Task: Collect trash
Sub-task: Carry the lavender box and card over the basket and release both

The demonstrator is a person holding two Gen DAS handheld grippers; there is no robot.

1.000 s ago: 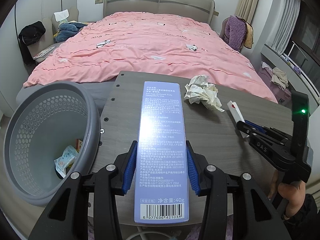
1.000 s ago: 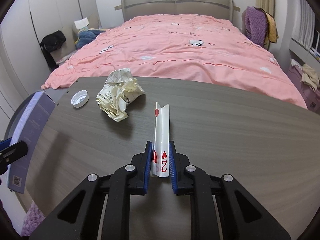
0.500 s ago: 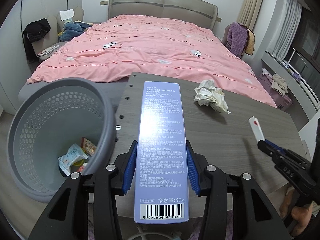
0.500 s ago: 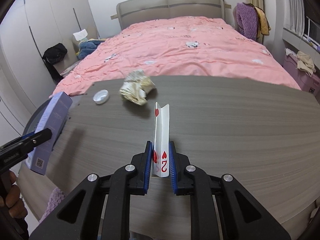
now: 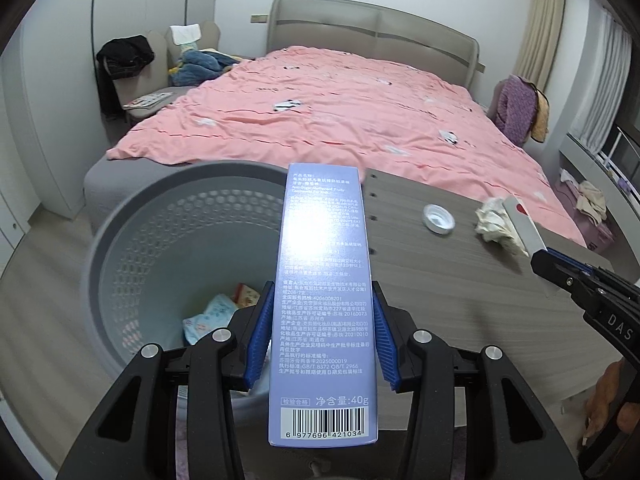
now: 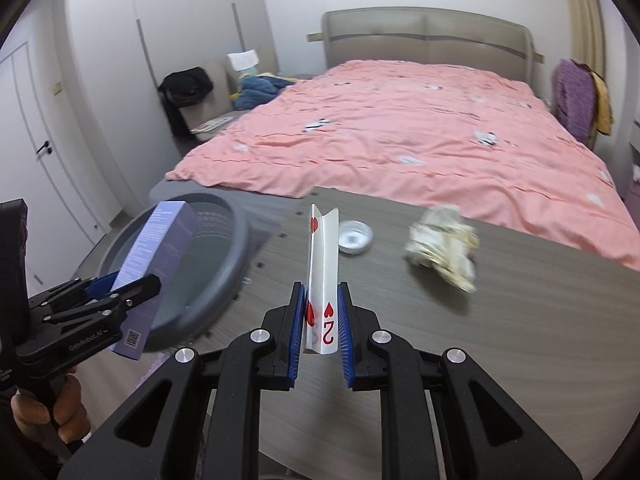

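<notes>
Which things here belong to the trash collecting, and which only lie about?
Belonging to the job:
- blue box in left hand-held gripper
- playing card in right hand-held gripper
- grey basket
- crumpled paper
- white cap

Just lying about:
- pink bed
- clothes on chair

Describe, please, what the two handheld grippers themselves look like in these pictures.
Both the left gripper and the right gripper are matte black, angular frames with triangular cut-outs and silver round bolt heads. Their fingers carry ribbed blue pads. White lettering marks the sides, and a bare hand grips the left handle.
</notes>
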